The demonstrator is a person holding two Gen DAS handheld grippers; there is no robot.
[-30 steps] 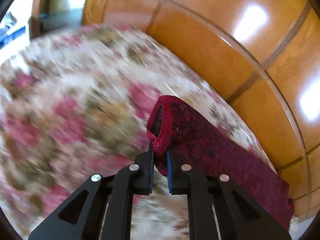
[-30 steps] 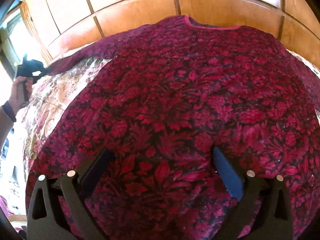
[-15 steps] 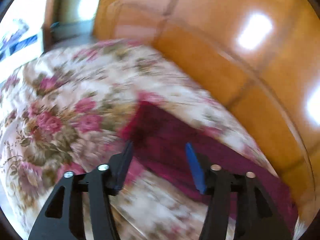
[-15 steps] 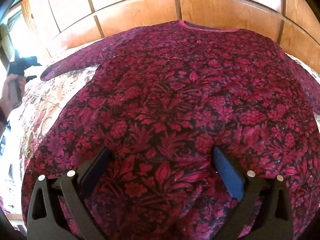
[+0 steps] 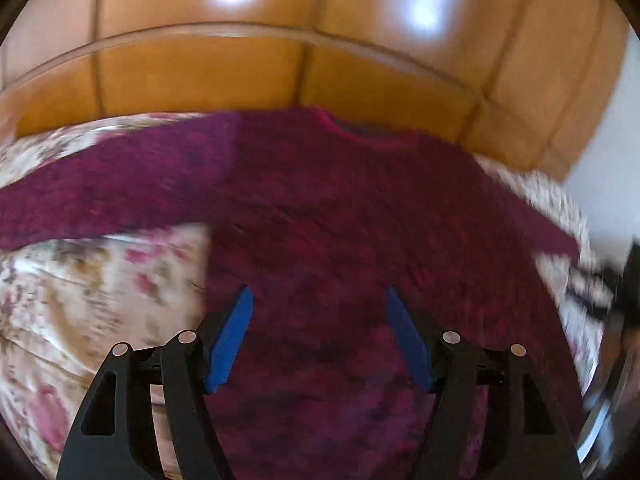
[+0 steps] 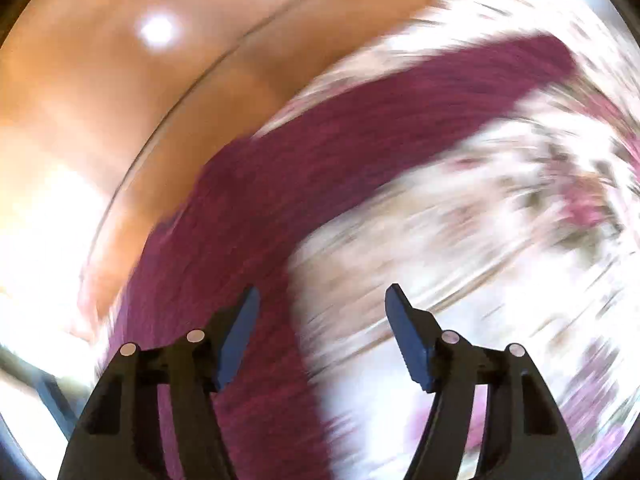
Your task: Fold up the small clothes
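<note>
A dark red patterned long-sleeved top (image 5: pixel 360 220) lies spread flat on a floral bedsheet (image 5: pixel 100 280), neck toward the wooden headboard, both sleeves stretched out sideways. My left gripper (image 5: pixel 320 300) is open and empty above the top's lower body. In the right wrist view the picture is heavily blurred: the top's right sleeve (image 6: pixel 400 112) runs out to the upper right over the sheet. My right gripper (image 6: pixel 322 300) is open and empty above the sleeve's armpit edge.
A glossy wooden headboard (image 5: pixel 280 72) stands behind the bed and also shows in the right wrist view (image 6: pixel 120 100). A white wall (image 5: pixel 616 152) is at the right. Dark blurred objects (image 5: pixel 616 292) lie past the bed's right edge.
My left gripper let go of the left sleeve cuff, opened, and swung over to face the top's body. My right gripper, open throughout, swung fast from the body toward the right sleeve.
</note>
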